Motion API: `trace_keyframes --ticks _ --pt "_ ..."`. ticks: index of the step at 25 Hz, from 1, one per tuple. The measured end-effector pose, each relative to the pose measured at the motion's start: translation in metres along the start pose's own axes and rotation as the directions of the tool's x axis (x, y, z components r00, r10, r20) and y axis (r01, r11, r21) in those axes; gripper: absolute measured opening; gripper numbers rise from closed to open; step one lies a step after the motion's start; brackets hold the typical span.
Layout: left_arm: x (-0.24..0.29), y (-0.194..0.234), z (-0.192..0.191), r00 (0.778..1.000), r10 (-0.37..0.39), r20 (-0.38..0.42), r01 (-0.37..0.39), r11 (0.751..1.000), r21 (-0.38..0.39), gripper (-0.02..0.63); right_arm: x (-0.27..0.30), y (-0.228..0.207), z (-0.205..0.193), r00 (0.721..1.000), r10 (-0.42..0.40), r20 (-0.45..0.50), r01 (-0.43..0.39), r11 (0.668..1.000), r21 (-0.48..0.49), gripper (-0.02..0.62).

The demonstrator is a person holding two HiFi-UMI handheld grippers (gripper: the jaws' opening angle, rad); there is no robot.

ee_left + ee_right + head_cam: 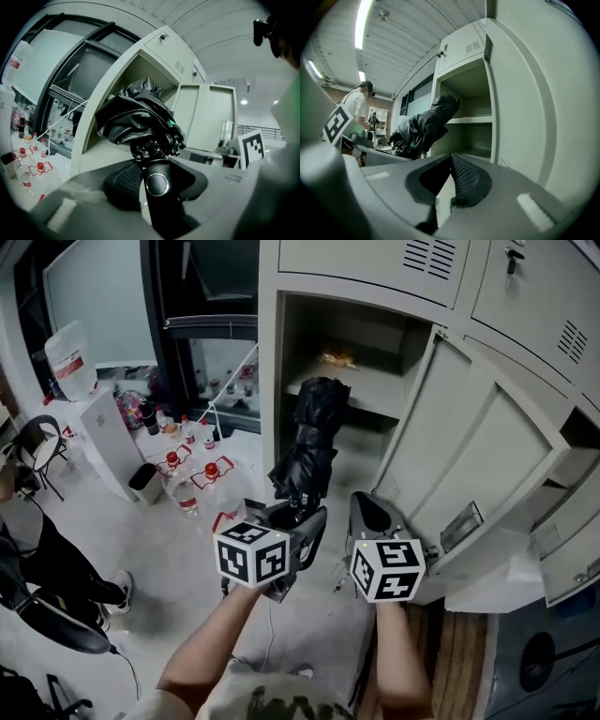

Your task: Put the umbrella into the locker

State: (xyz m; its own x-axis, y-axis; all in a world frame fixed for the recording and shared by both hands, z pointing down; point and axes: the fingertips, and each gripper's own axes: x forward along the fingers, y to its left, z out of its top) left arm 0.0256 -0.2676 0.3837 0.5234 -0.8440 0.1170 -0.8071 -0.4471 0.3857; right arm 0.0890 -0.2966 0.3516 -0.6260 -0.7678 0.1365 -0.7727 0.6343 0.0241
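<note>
Right now the job is to slide the umbrella (314,442) into the open locker (272,381). The umbrella is black and folded up. Its handle (157,187) is down by the person's hands, and its far end is up at the mouth of the locker, close to the front edge of the shelf (370,390). I cannot tell if that end is inside yet.

To do this well, I think the person should hold the handle tight so the umbrella does not droop or twist. The far end should go above the shelf or below it, not bump into its edge. It should also stay away from the open door (478,437) on the right. The umbrella should go in deep enough to rest there, and only then should the jaws let go. If they let go too soon, it could tip out and fall on the floor.

The left gripper (295,517) has its jaws partly apart, and they pinch the umbrella's handle between them. The round button on the handle sits right between the pads.

The right gripper (370,512) is just beside the left one. Its jaws are pressed together and hold nothing. It touches nothing that I can see.
</note>
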Motion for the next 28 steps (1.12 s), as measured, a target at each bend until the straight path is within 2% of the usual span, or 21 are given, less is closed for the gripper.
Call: trace_keyframes --ticks 12,21,28 --pt "-0.008 0.005 -0.049 0.995 0.063 -0.08 -0.068 0.996 -0.062 0.164 0.012 0.016 -0.002 0.995 0.095 0.002 -0.095 0.995 0.004 -0.002" --pt "0.011 0.006 -0.061 0.991 0.044 -0.124 -0.063 0.986 -0.152 0.164 0.003 0.008 -0.003 0.995 0.102 0.014 -0.102 0.995 0.014 -0.002" --pt "0.035 0.017 -0.056 0.985 0.005 -0.17 -0.034 0.986 -0.165 0.165 0.004 -0.002 -0.006 0.997 0.071 0.018 -0.071 0.997 0.026 -0.002"
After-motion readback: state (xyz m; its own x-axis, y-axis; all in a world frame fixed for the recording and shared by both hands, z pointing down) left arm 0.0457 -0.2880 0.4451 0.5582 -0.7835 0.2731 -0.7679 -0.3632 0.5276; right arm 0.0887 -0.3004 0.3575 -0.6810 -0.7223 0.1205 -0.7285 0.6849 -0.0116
